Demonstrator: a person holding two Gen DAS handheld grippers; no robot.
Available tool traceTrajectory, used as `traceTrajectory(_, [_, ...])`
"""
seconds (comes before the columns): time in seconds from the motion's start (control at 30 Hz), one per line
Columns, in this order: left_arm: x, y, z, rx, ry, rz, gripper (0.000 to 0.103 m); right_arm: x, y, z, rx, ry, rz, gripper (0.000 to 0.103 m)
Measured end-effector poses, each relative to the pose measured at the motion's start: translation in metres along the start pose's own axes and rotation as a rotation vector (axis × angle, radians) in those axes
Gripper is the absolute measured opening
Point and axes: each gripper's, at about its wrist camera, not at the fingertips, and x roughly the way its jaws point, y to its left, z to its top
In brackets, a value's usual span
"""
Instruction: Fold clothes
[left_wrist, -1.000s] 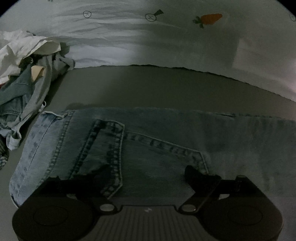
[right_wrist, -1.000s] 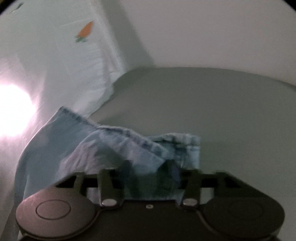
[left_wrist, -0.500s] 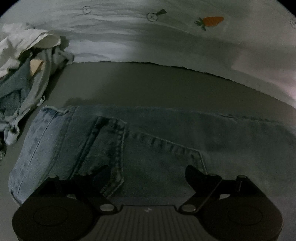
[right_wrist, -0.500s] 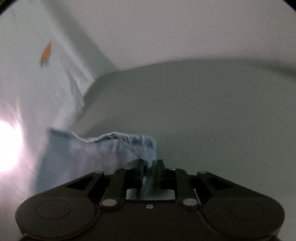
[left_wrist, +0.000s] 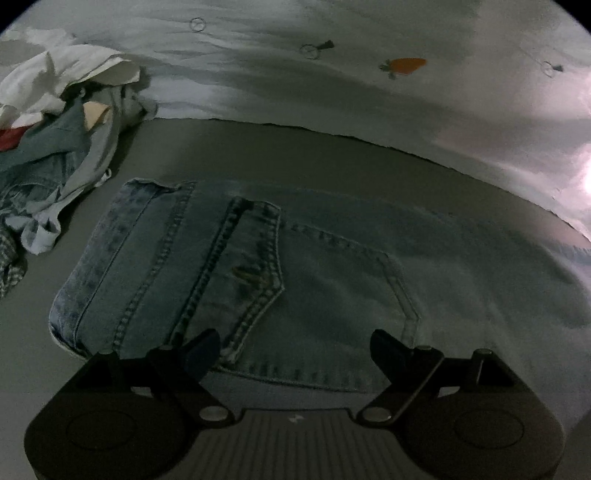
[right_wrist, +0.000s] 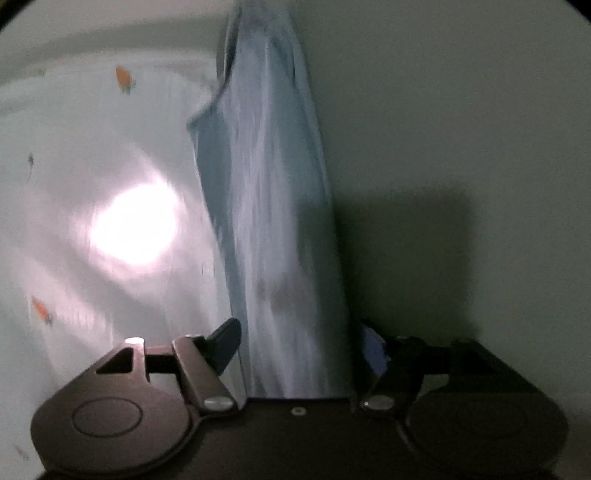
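1. Hovering low over the jeans (left_wrist: 295, 280), the left gripper (left_wrist: 295, 347) has its jaws spread wide apart with nothing between them; the denim lies flat on the grey surface (left_wrist: 258, 155) just beyond its fingertips (left_wrist: 205, 345).
2. Nearest that gripper sit the back pocket (left_wrist: 332, 295) and the stitched seams; the waistband edge (left_wrist: 92, 266) runs along the left end of the garment.
3. Further left, a heap of unfolded clothes (left_wrist: 55, 140) sits on the same surface, well apart from the jeans: white fabric on top, grey and denim pieces beneath, a bit of red at the edge.
4. Behind everything lies a pale sheet printed with carrots (left_wrist: 406, 66), meeting the grey surface along a dark line.
5. On the other side, the right gripper (right_wrist: 301, 345) has just been opening its jaws. A strip of the jeans' leg (right_wrist: 273, 221) runs up between them, away from the camera, blurred by motion. The fingers (right_wrist: 225, 343) stand clear of the cloth on the left; on the right the cloth's edge hides the gap, so I cannot tell whether it touches there.
6. Past that leg, the printed sheet (right_wrist: 92, 147) fills the left of the right wrist view with a bright glare on it, and the grey surface (right_wrist: 461, 129) fills the right.
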Motion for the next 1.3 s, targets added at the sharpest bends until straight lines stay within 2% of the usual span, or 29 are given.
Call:
traceTrajectory(0.07, [0.001, 0.001, -0.001, 0.041, 0.0, -0.013, 0.089, 0.006, 0.005, -0.019, -0.053, 0.048, -0.025, 0.073])
traceTrajectory(0.17, [0.003, 0.003, -0.002, 0.074, -0.002, -0.037, 0.089, 0.009, 0.011, -0.05, -0.072, 0.109, 0.001, 0.073])
traceTrajectory(0.27, [0.005, 0.009, 0.0, 0.079, -0.001, -0.069, 0.089, -0.001, 0.027, -0.073, -0.135, 0.132, 0.08, 0.073])
traceTrajectory(0.37, [0.008, 0.013, 0.001, 0.087, 0.006, -0.098, 0.089, -0.002, 0.029, -0.081, -0.036, 0.166, 0.256, 0.075])
traceTrajectory(0.43, [0.009, 0.014, 0.002, 0.105, 0.01, -0.108, 0.089, 0.001, 0.021, -0.086, 0.014, 0.177, 0.291, 0.075])
traceTrajectory(0.6, [0.012, 0.018, -0.001, 0.153, 0.016, -0.126, 0.089, 0.02, 0.011, -0.116, -0.057, 0.265, 0.206, 0.075])
traceTrajectory(0.7, [0.015, 0.021, 0.0, 0.172, 0.021, -0.141, 0.089, 0.035, 0.004, -0.142, -0.145, 0.297, 0.06, 0.076])
traceTrajectory(0.77, [0.017, 0.022, 0.0, 0.181, 0.025, -0.145, 0.09, 0.044, 0.005, -0.158, -0.192, 0.333, 0.055, 0.075])
traceTrajectory(0.83, [0.019, 0.023, 0.001, 0.185, 0.026, -0.15, 0.091, 0.054, 0.011, -0.179, -0.194, 0.444, 0.107, 0.077])
traceTrajectory(0.9, [0.02, 0.024, 0.002, 0.172, 0.025, -0.158, 0.091, 0.052, 0.025, -0.201, -0.286, 0.472, 0.117, 0.084])
traceTrajectory(0.97, [0.02, 0.026, 0.001, 0.146, 0.02, -0.168, 0.092, 0.063, 0.036, -0.224, -0.37, 0.554, 0.116, 0.086])
traceTrajectory(1.0, [0.02, 0.028, 0.001, 0.132, 0.018, -0.174, 0.092, 0.069, 0.035, -0.236, -0.357, 0.634, 0.116, 0.086])
traceTrajectory(1.1, [0.019, 0.033, 0.001, 0.091, 0.011, -0.196, 0.092, 0.076, 0.024, -0.264, -0.343, 0.776, 0.054, 0.086])
traceTrajectory(1.17, [0.015, 0.04, 0.002, 0.049, 0.004, -0.219, 0.092, 0.077, 0.022, -0.271, -0.391, 0.786, 0.001, 0.086])
traceTrajectory(1.3, [0.0, 0.061, 0.003, -0.06, -0.02, -0.226, 0.092, 0.079, 0.016, -0.256, -0.243, 0.804, 0.026, 0.083])
